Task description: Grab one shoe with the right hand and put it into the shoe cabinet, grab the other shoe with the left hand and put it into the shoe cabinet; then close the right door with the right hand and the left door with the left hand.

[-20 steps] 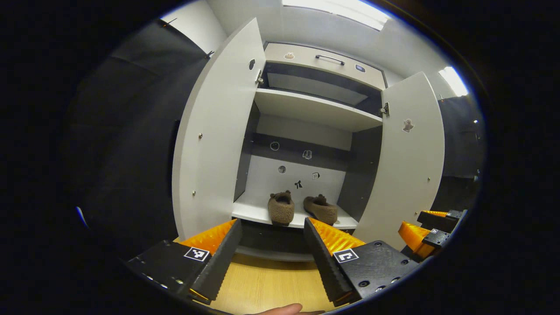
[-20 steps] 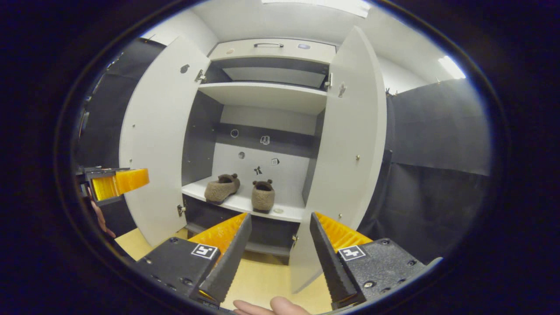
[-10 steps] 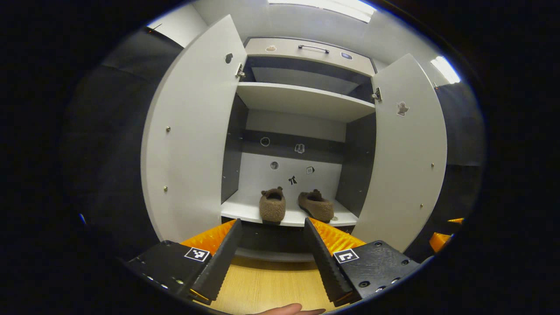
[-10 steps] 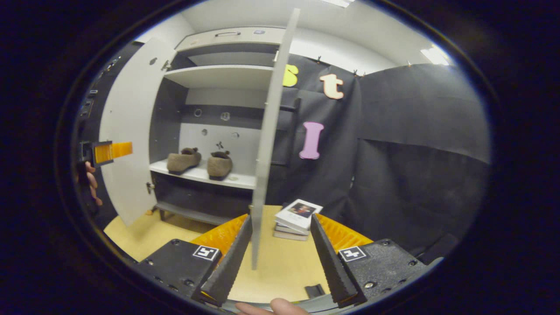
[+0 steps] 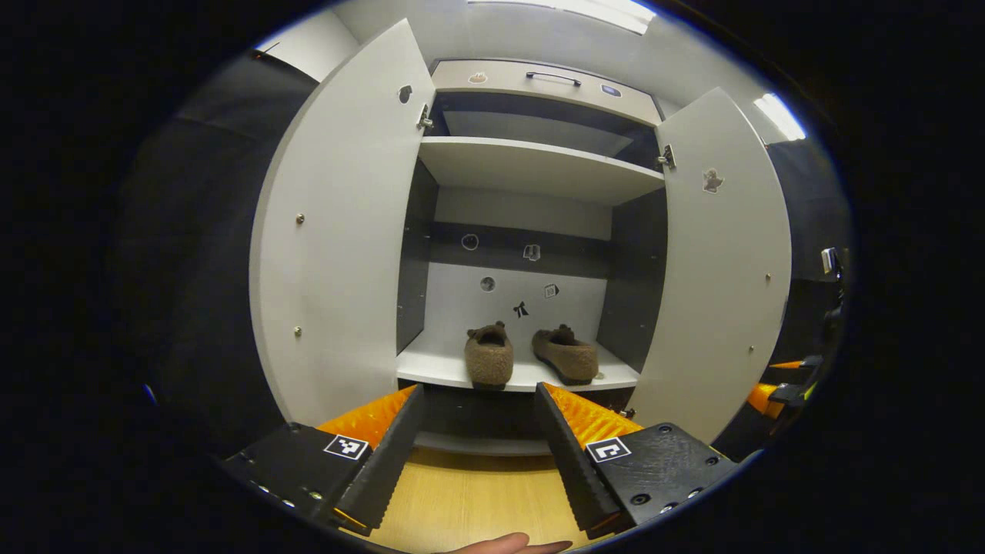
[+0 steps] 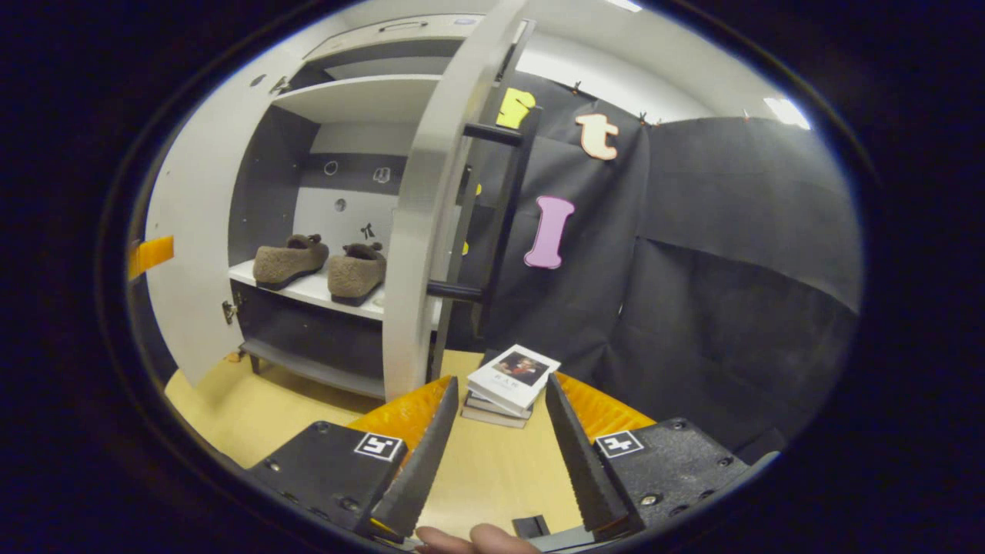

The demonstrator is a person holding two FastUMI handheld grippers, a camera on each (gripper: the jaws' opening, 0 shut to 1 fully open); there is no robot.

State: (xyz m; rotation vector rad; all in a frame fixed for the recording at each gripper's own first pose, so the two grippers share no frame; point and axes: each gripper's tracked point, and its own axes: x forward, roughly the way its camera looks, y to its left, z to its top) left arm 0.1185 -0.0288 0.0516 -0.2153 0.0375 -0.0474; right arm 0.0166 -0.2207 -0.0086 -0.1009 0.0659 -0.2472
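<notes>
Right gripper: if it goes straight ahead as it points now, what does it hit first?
Probably the stack of books on the floor, which sits between the right gripper fingers. The open right door stands just left of that line; depth is unclear.

A staged recording booth dressed as a home entryway: black cloth wall [image 6: 716, 254] hangs behind a white shoe cabinet [image 5: 539, 165] on a pale wood-look floor [image 6: 254, 408], a small stack of books [image 6: 510, 382] beside it, and what appear to be ceiling light panels [image 5: 569, 9] overhead.
</notes>
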